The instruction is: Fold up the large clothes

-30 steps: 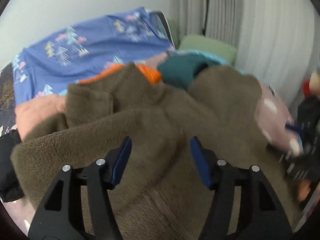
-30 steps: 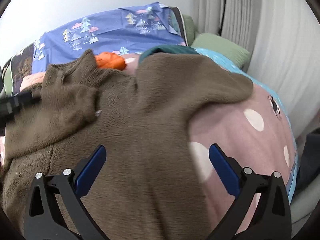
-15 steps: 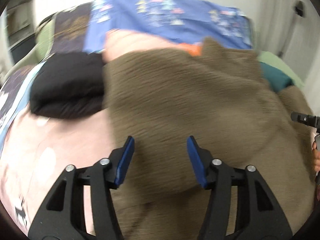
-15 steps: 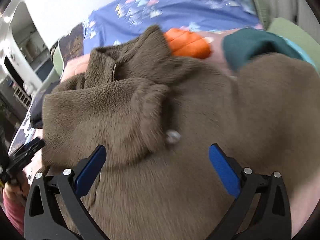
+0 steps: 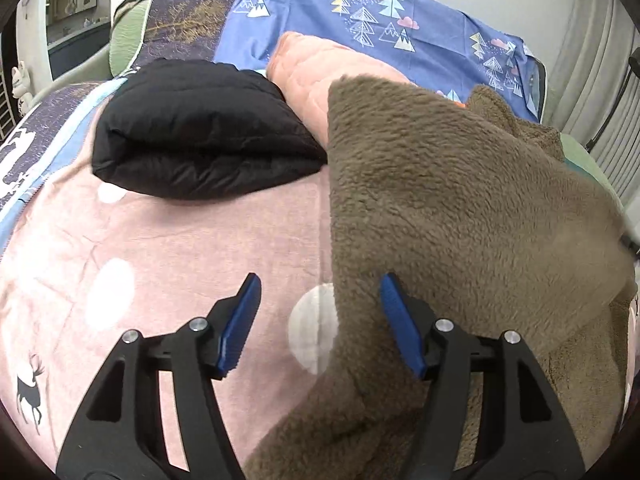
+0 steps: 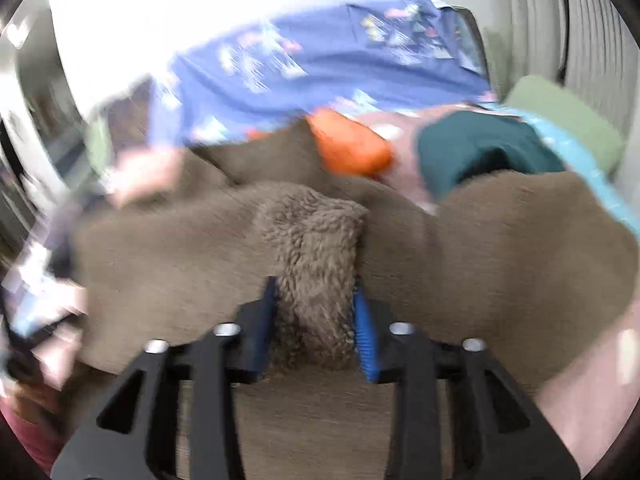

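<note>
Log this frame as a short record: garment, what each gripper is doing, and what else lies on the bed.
garment: brown fleece garment, spread on the pink dotted blanket
left gripper: opening, fleece edge between its fingers, not pinched
right gripper: closing on a bunched fold of fleece
other items: folded black jacket, orange item, dark green garment
right view: motion-blurred

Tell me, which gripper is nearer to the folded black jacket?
Left. The left gripper hangs over the pink blanket, jaws opening, with the black jacket just ahead. The right gripper is closing its jaws on the brown fleece garment; no jacket appears in its view.
</note>
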`<state>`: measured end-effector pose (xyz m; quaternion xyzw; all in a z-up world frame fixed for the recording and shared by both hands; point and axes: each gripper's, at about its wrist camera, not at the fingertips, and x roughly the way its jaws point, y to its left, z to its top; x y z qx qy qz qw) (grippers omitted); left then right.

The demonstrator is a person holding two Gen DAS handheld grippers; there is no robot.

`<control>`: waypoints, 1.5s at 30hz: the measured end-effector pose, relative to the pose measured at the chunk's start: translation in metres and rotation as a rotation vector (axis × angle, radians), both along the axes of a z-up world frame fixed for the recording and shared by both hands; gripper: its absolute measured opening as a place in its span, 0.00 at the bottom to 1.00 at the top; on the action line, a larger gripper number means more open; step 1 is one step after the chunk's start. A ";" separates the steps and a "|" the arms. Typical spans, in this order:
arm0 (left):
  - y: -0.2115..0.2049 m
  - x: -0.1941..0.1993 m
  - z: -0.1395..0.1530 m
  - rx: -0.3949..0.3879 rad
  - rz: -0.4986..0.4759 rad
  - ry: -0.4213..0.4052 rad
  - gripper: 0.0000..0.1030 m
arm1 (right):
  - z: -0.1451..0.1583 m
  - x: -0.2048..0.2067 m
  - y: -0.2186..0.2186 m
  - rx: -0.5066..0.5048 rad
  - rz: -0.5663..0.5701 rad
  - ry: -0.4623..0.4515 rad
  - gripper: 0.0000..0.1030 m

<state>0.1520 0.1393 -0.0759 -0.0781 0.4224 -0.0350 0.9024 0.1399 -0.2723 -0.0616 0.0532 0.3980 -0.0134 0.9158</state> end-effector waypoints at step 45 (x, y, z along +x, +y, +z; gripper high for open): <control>-0.164 0.018 -0.038 0.165 -0.211 -0.039 0.39 | 0.037 -0.090 -0.116 0.193 -0.167 -0.183 0.43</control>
